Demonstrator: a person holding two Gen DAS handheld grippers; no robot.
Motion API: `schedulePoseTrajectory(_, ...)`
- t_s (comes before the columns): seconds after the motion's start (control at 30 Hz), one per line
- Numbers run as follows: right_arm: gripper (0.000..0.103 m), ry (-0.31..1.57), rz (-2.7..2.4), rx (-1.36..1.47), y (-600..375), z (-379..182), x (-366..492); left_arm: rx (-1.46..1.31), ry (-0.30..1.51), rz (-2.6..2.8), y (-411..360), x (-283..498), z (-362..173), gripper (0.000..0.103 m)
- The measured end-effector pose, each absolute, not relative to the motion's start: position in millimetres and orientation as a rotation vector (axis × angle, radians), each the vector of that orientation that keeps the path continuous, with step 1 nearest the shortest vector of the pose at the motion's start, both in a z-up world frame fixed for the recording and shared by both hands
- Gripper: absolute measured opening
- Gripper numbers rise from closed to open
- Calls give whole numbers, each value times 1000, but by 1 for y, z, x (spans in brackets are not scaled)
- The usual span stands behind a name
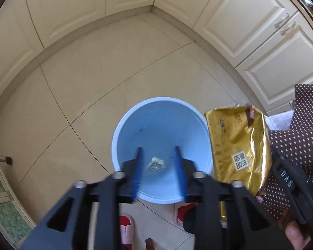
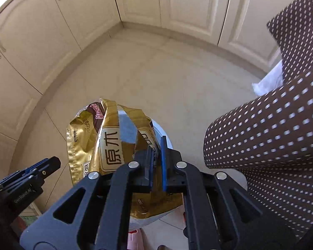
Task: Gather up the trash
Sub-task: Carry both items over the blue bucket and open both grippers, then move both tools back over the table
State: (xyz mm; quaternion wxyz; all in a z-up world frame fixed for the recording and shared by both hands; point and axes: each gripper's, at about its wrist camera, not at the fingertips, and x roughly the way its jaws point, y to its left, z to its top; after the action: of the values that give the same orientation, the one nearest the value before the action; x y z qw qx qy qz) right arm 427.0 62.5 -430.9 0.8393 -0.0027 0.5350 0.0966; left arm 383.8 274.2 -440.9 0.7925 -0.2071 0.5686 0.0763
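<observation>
One risk: your right gripper (image 2: 157, 162) pinches the gold wrapper (image 1: 237, 145) beside the blue bin (image 1: 123, 129), not over it, so letting go drops it outside, while your left gripper (image 1: 158, 166) hangs part-open, empty, above the scrap (image 1: 155, 163) inside.

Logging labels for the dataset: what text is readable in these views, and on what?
"原木": gold foil bag, large characters, right wrist view.
"DAS": right gripper body, left wrist view.
"GenRobot AI": left gripper body, partly blurred, uncertain.
Red logo and white label on the bag: too blurred.
Scrap in the blue bin: unreadable.
</observation>
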Motion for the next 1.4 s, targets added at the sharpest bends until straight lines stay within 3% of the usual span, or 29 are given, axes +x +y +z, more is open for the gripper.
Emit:
schedulePoseTrajectory(0.27, 6, 1166, 215, -11, 67, -450, 431, -417, 1232, 202, 269, 377, -447, 55)
schedulePoseTrajectory(0.47, 7, 1178, 236, 9, 74, -456, 440, -437, 1228, 229, 273, 371, -448, 58)
schedulePoseTrajectory(0.57, 15, 1187, 243, 14, 79, -458, 441, -436, 1234, 233, 275, 368, -450, 58)
schedulePoseTrajectory(0.63, 31, 1203, 250, 31, 81, -459, 443, -439, 1233, 232, 274, 371, -450, 58)
schedulePoseTrajectory(0.67, 46, 1203, 249, 35, 83, -459, 443, -439, 1232, 233, 275, 374, -450, 58)
schedulePoseTrajectory(0.9, 49, 1205, 258, 50, 90, -452, 437, -437, 1217, 232, 273, 374, -448, 58)
schedulePoseTrajectory(1.13, 49, 1140, 275, 46, 72, -407, 417, -413, 1150, 201, 259, 357, -411, 58)
schedulePoseTrajectory(1.4, 49, 891, 285, 30, 27, -281, 369, -339, 962, 121, 211, 320, -303, 60)
